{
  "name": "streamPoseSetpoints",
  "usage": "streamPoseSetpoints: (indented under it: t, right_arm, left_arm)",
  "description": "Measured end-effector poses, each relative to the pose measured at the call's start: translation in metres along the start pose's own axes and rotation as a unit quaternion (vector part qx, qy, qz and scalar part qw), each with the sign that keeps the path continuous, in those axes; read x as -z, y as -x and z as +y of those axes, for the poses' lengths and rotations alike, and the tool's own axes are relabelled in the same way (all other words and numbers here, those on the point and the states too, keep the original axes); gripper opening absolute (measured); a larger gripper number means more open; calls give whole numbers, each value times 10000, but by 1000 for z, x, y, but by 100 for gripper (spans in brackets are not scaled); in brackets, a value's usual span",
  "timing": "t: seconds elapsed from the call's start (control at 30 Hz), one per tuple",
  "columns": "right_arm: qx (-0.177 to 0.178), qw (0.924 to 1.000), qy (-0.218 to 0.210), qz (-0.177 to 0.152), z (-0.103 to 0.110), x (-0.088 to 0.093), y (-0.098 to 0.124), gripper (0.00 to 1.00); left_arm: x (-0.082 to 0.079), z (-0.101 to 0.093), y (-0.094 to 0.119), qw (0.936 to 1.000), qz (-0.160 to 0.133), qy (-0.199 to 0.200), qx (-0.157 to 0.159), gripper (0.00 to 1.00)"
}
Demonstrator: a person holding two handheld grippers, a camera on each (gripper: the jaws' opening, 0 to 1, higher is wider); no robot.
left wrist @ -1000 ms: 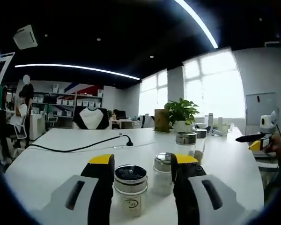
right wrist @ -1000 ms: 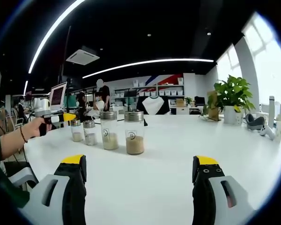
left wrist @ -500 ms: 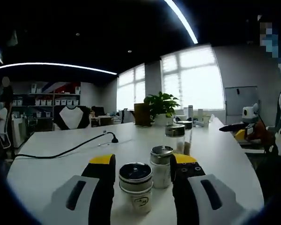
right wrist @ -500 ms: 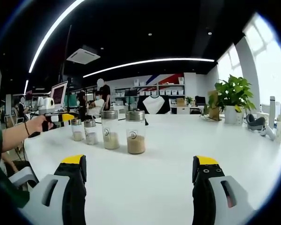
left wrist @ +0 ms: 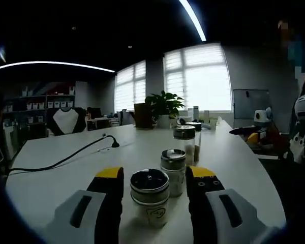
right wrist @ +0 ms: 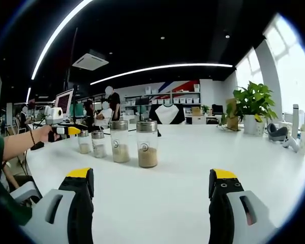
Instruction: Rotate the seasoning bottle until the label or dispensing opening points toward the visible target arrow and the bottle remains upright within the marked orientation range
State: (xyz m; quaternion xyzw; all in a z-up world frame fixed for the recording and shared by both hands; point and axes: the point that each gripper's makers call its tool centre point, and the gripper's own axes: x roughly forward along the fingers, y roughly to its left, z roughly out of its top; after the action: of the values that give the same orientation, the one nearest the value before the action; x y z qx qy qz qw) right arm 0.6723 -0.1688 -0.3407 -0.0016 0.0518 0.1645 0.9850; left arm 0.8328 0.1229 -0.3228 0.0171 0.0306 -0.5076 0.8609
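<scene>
A small glass seasoning bottle (left wrist: 150, 206) with a steel lid and a round label mark stands upright between the jaws of my left gripper (left wrist: 155, 173). The jaws flank it with a narrow gap on each side, so the gripper is open. Just behind it is a second small bottle (left wrist: 173, 172), then two taller ones (left wrist: 185, 142). In the right gripper view the same row of bottles (right wrist: 119, 141) stands on the white table (right wrist: 193, 168), the nearest tall one (right wrist: 146, 144) holding brown seasoning. My right gripper (right wrist: 152, 173) is open over bare table. A hand (right wrist: 38, 138) holds the left gripper beside the farthest bottle (right wrist: 83, 141).
A black cable (left wrist: 66, 158) runs across the table to the left. A potted plant (left wrist: 162, 104) stands at the far end, seen again as a potted plant (right wrist: 251, 104) at the right. Small items (right wrist: 280, 133) lie at the right edge. People and shelves stand behind.
The left gripper's camera has swung round the bottle, so the background slid left and the bottle sits slightly right between the jaws. The right gripper view is steady; the hand there shifted a little.
</scene>
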Motion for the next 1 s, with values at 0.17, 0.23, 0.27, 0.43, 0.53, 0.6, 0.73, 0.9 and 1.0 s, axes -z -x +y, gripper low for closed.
streamPoseSetpoints:
  t: [0.17,0.23,0.27,0.43,0.53,0.6,0.73,0.9,1.0]
  right_arm:
    - [33,10000,-18,-1,-2,0,1,96]
    - [30,10000,-21,1,-2,0,1,96]
    - [27,10000,-15,-3,-2,0,0,96]
    - [12,10000,-25,16,-1,1,-1,96]
    - [10,10000,-38,24,-1,2,-1,96]
    - [4,10000,-38,41,-1,3,-1,96]
    - [38,10000,-52,26,-4,2,-1,96]
    - [42,10000,-57,28,-6,3,-2,96]
    - [34,10000,-61,34,-6,4,-3,96]
  left_arm:
    - [4,1,-2,9997,147,75,151,47]
    - [5,-1,-3,9993,152,228,273,46]
    - [7,-1,-3,9990,173,268,303,44]
    - [12,-3,-6,9988,314,43,360,43]
    - [12,-3,-8,9985,241,258,424,43]
    - [15,-1,-10,9985,282,238,416,42]
    - [18,1,-10,9983,304,301,395,37]
    - [18,3,-10,9984,280,314,382,37]
    - [18,3,-10,9986,259,279,371,36]
